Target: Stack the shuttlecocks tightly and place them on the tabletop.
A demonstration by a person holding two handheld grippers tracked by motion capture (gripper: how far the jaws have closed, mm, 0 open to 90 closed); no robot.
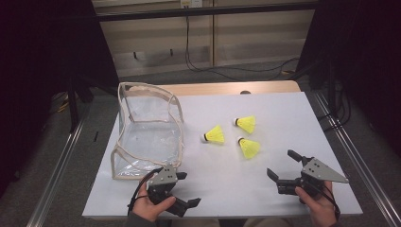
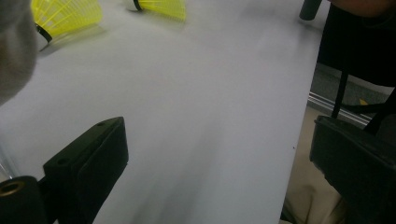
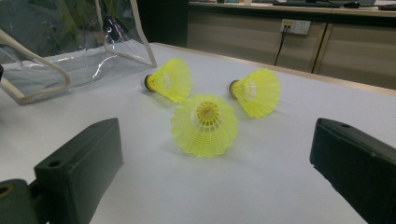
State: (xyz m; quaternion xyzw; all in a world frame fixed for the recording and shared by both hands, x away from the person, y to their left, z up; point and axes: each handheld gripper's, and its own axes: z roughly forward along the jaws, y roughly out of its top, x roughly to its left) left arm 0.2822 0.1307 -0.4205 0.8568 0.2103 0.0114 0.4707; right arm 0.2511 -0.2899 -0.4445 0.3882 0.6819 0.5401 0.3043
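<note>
Three yellow plastic shuttlecocks lie on the white table: one in the middle [image 1: 215, 135], one behind it to the right [image 1: 246, 124] and one nearest me [image 1: 249, 147]. A clear pouch with beige trim [image 1: 149, 130] lies open at the left. My right gripper [image 1: 283, 164] is open and empty, low at the front right, pointing at the nearest shuttlecock [image 3: 205, 126]; the other two shuttlecocks [image 3: 170, 80] [image 3: 257, 92] lie beyond it. My left gripper [image 1: 188, 189] is open and empty by the pouch's front corner. In the left gripper view, two shuttlecocks [image 2: 65, 16] [image 2: 161, 7] lie far off.
The table's front edge [image 1: 222, 216] runs just under both hands. Metal rails [image 1: 59, 165] flank the table. A wooden board edge [image 1: 227, 88] shows behind the white top, with cables [image 1: 227, 71] on the floor beyond. The pouch [image 3: 70, 46] lies left of the shuttlecocks.
</note>
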